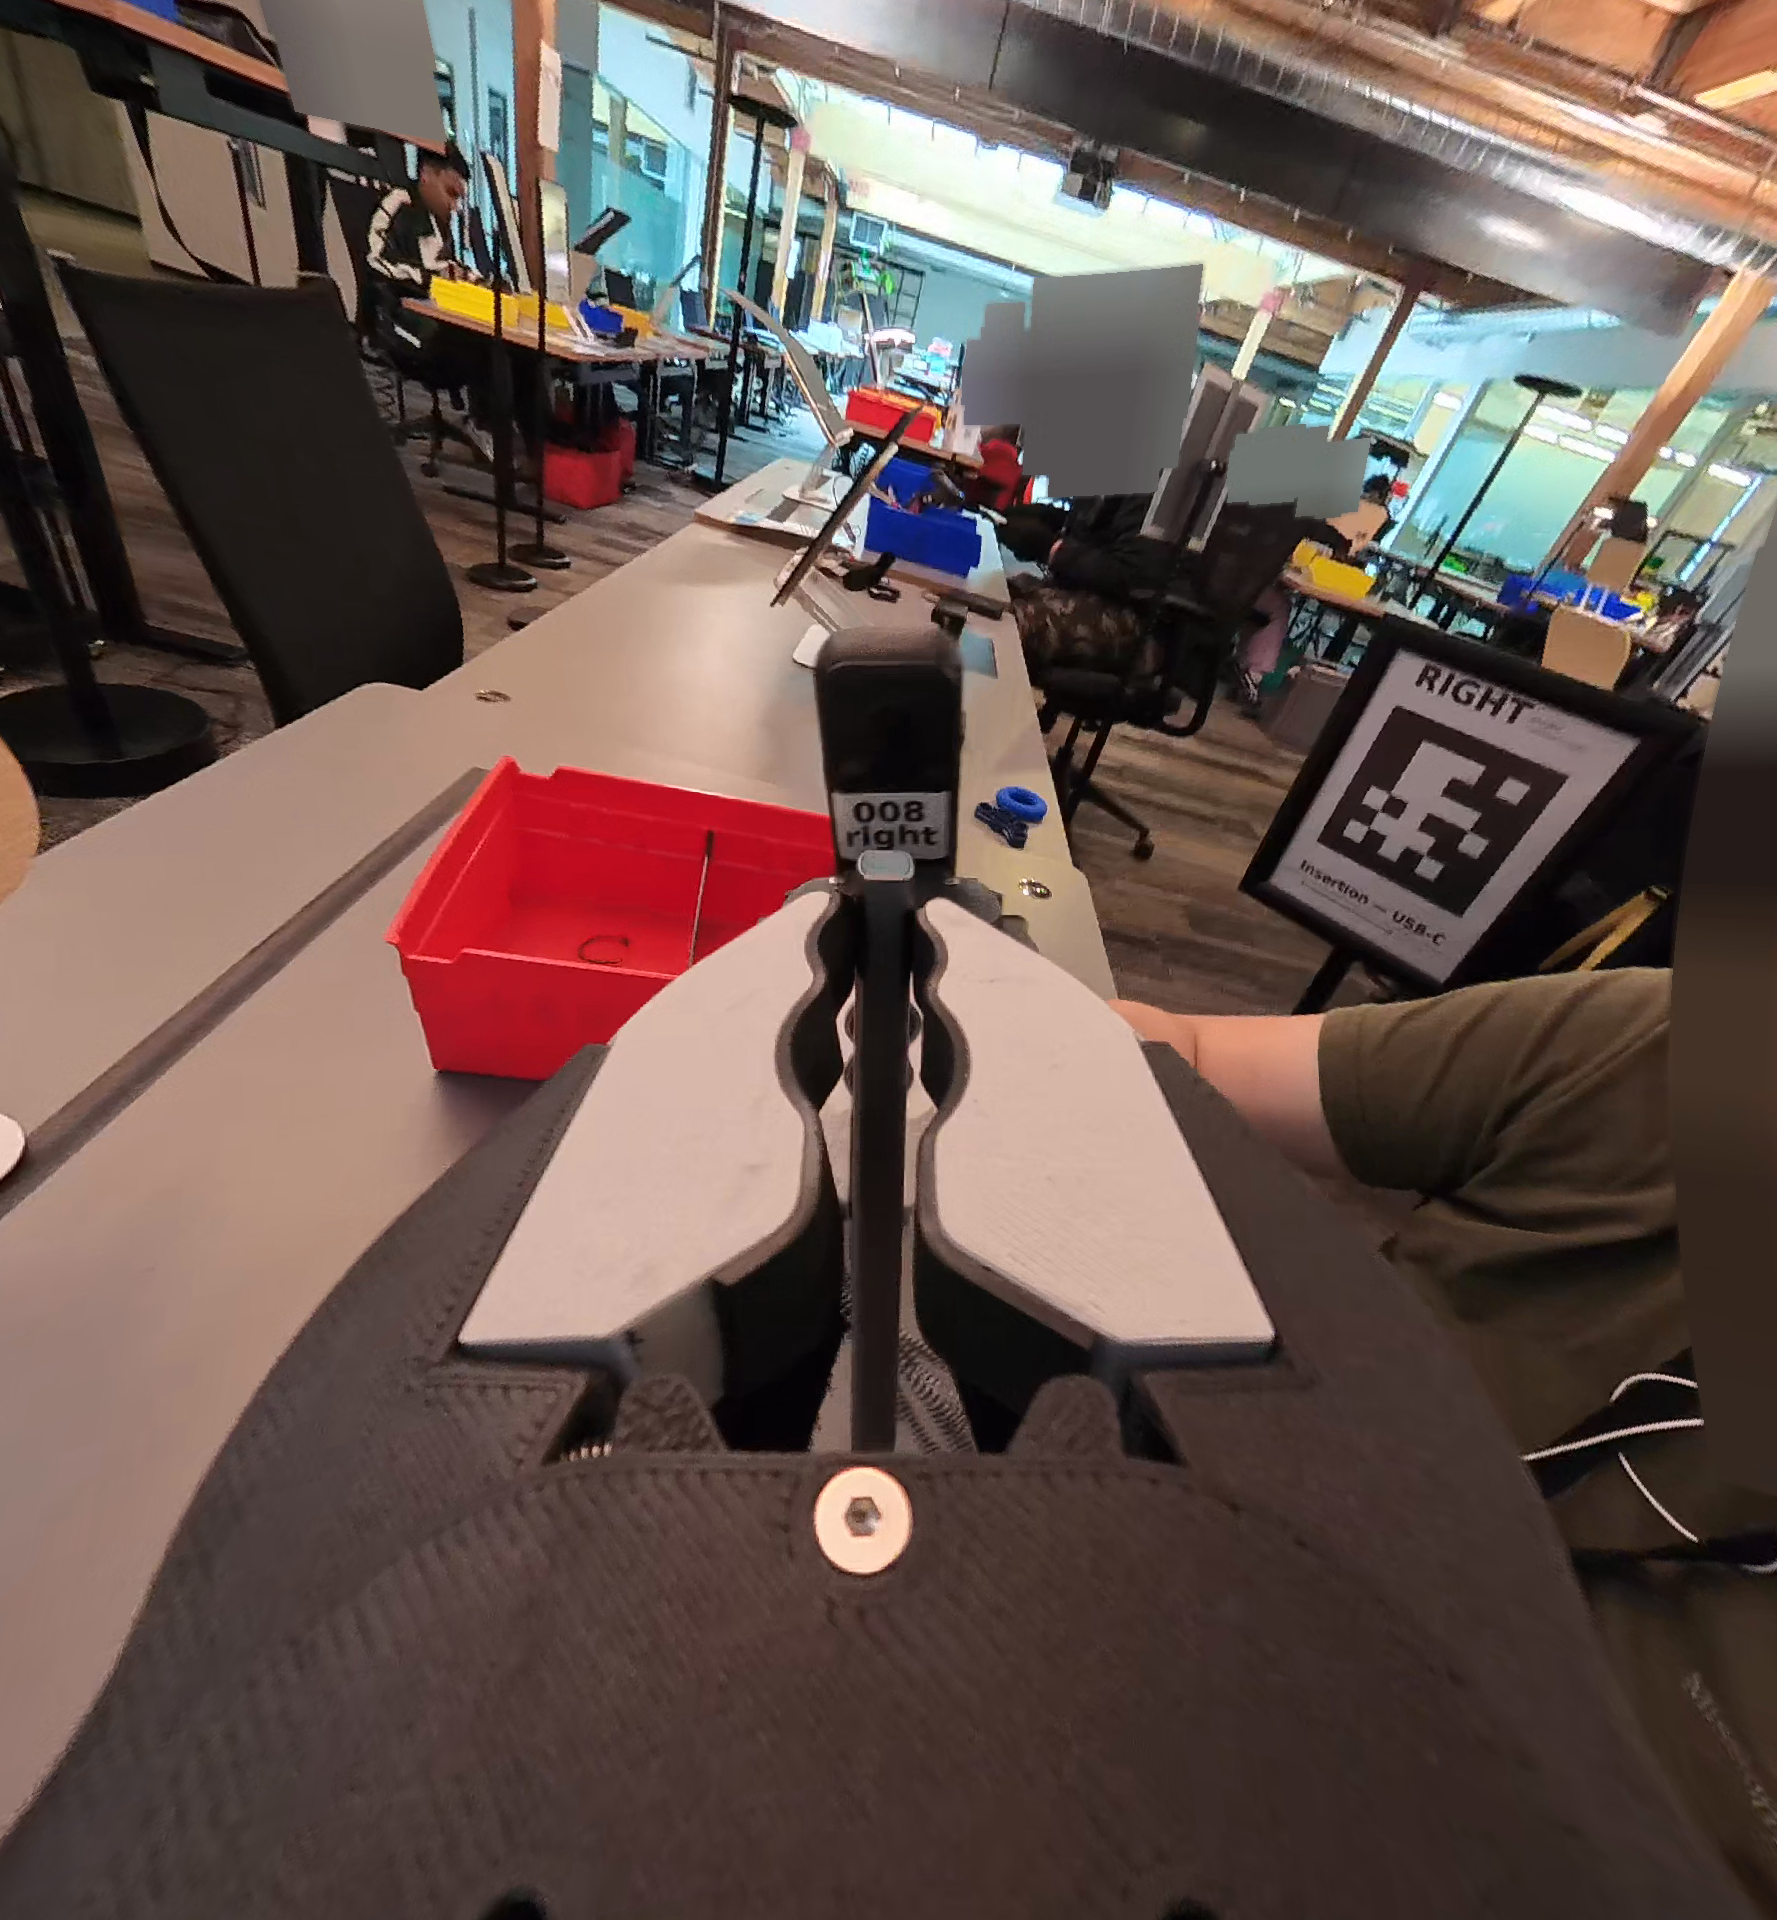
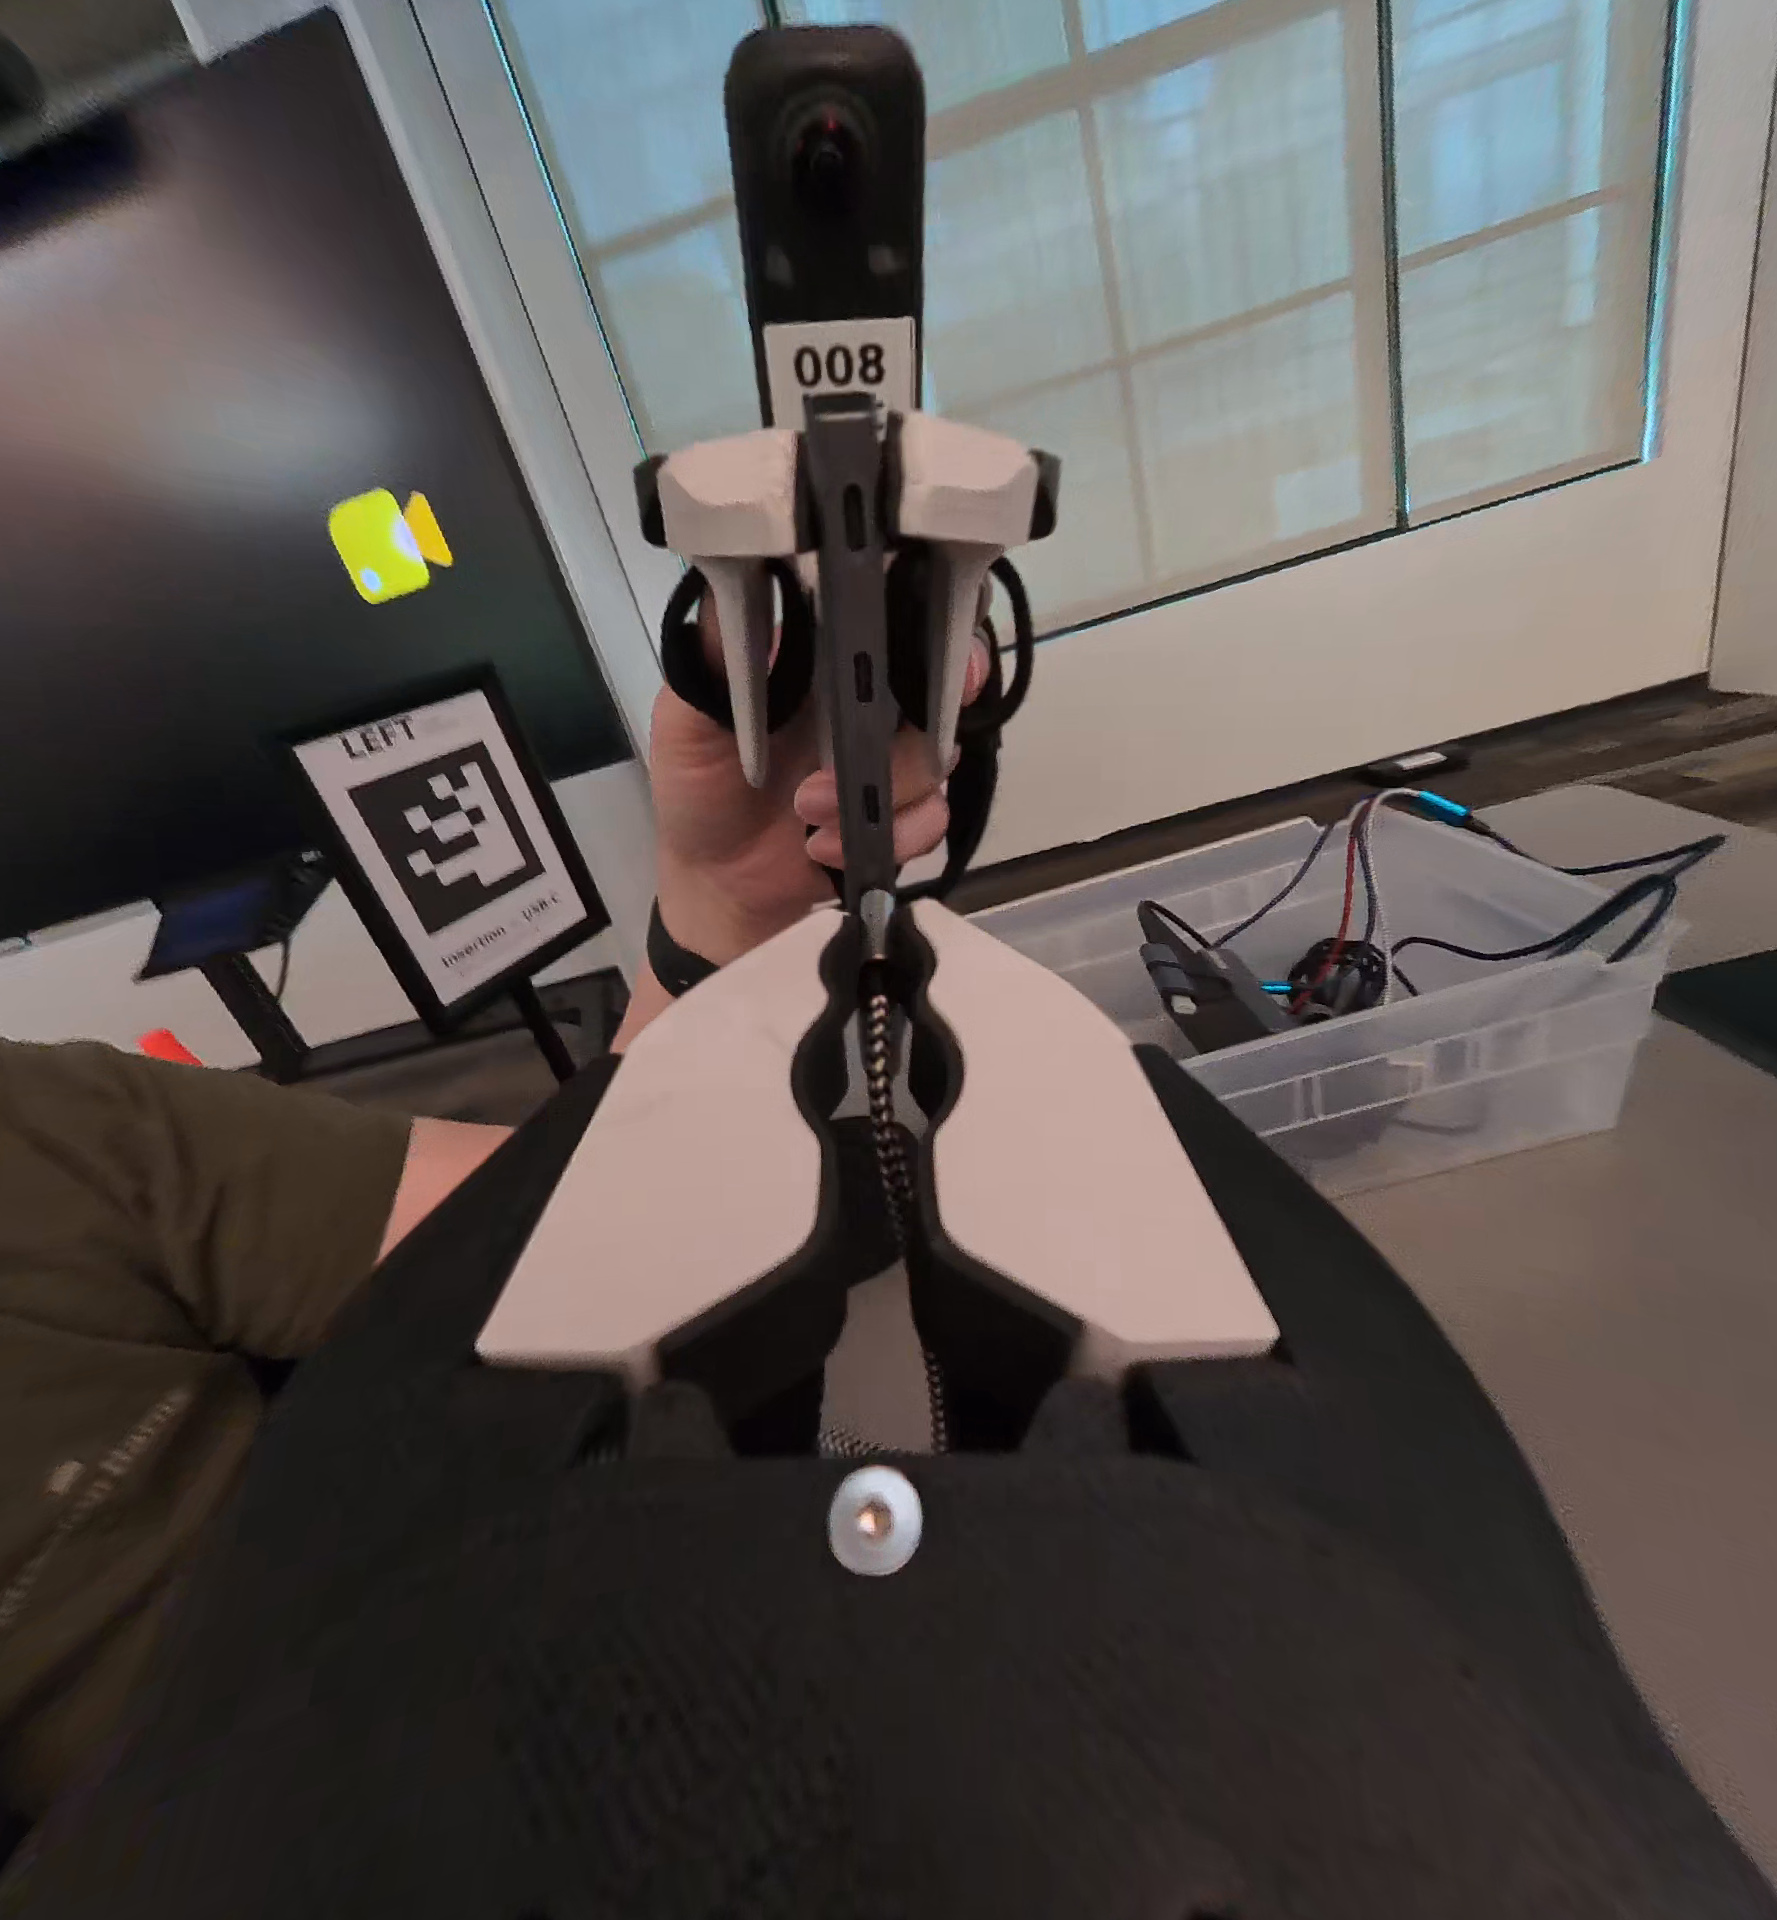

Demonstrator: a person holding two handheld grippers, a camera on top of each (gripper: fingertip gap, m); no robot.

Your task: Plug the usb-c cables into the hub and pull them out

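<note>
Nearest, at centre frame in the right wrist view, the right gripper [image 2: 876,920] is clamped on the braided usb-c cable [image 2: 894,1101], its plug meeting the hub [image 2: 856,644] end-on. The hub's long axis runs straight up-frame into the left gripper [image 2: 842,457], clamped on its far end. Both are raised, facing each other above the surface [image 2: 1549,1299].

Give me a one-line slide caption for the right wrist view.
Right tongs grip a braided cable at the end of the hub, clamped by the left tongs.
</note>
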